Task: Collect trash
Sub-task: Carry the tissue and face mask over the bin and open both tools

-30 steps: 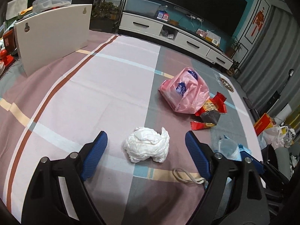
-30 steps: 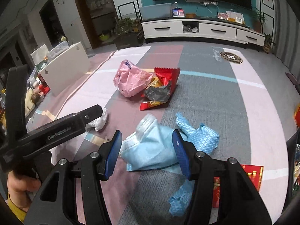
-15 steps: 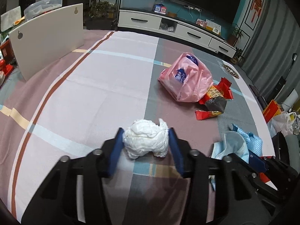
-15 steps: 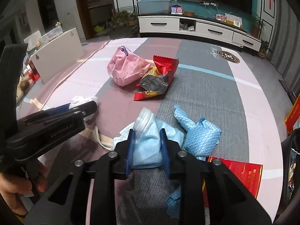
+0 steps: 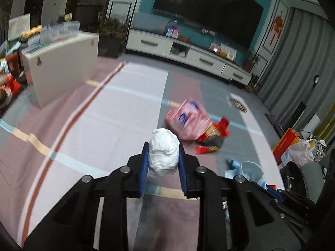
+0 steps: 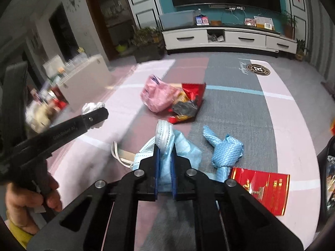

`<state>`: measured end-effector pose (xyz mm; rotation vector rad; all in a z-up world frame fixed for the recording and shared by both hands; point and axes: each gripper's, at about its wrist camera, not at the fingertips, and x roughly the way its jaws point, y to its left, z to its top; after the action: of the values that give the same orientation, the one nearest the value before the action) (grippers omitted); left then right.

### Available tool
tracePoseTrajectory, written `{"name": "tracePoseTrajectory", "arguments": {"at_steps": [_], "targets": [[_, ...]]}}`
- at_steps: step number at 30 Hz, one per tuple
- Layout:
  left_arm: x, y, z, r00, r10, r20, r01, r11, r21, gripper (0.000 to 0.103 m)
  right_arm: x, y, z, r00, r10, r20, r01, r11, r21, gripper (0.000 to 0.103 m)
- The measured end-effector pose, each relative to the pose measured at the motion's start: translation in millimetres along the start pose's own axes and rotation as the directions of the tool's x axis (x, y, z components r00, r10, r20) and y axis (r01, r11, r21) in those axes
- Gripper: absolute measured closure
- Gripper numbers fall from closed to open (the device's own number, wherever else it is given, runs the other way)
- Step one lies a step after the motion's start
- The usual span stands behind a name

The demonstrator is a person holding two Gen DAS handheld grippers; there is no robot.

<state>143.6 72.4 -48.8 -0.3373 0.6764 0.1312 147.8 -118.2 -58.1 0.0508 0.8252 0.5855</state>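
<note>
A: Starting nearest: the right gripper (image 6: 165,163) is clenching a pale blue pleated face mask (image 6: 167,144), its jaws having just been closing until only the bunched fabric is between the blue pads. What is worrying you there?

B: It is pinching a fold near one end, so most of the mask is hanging loose below and to the left, with a white ear loop (image 6: 119,156) trailing towards the striped pink and grey carpet (image 6: 240,115). I judge that the loop could be snagging, or the thin fabric sliding out.

A: And just right of it?

B: A crumpled light blue quilted cloth (image 6: 226,148) and a flat red and gold card packet (image 6: 261,188) are lying on the carpet, not gripped. The dangling mask could be dragging across them.

A: The left gripper (image 5: 163,163)?

B: Its jaws have just been closing too, and they are squeezing a crumpled white paper wad (image 5: 164,150) from both sides. The wad is soft and rounded, and much of it is bulging above the pads, so I think it could be popping out if the grip eases.

A: Farther out?

B: A pink plastic bag (image 5: 188,121) and red and black snack wrappers (image 5: 213,136) are waiting mid-carpet, touching each other. With both grippers full, nothing can be taking them yet. I cannot make out any bin, so the carry may be long.
</note>
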Motion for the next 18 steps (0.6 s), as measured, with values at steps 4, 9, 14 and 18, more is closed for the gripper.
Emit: {"name": "tracePoseTrajectory", "arguments": {"at_steps": [4, 9, 14, 18], "targets": [[-15.6, -6.6, 2.7, 0.999, -0.009, 0.038, 0.008, 1.000, 0.027, 0.077, -19.6, -1.9, 3.1, 0.998, 0.037, 0.052, -0.038, 0.999, 0.023, 0.093], [-18.4, -8.3, 1.7, 0.999, -0.033, 0.033, 0.032, 0.999, 0.021, 0.077, -38.6, -8.2, 3.9, 0.994, 0.034, 0.101, -0.040, 0.998, 0.052, 0.093], [-24.2, -19.2, 0.1, 0.998, -0.051, 0.047, 0.049, 0.998, 0.049, 0.077, -57.6, -18.4, 5.9, 0.988, 0.030, 0.154, -0.043, 0.996, 0.079, 0.093], [-28.5, -32.6, -3.7, 0.996, -0.076, 0.053, 0.072, 0.994, 0.078, 0.077, -69.8, -26.4, 8.2, 0.982, 0.033, 0.184, -0.053, 0.993, 0.101, 0.093]]}}
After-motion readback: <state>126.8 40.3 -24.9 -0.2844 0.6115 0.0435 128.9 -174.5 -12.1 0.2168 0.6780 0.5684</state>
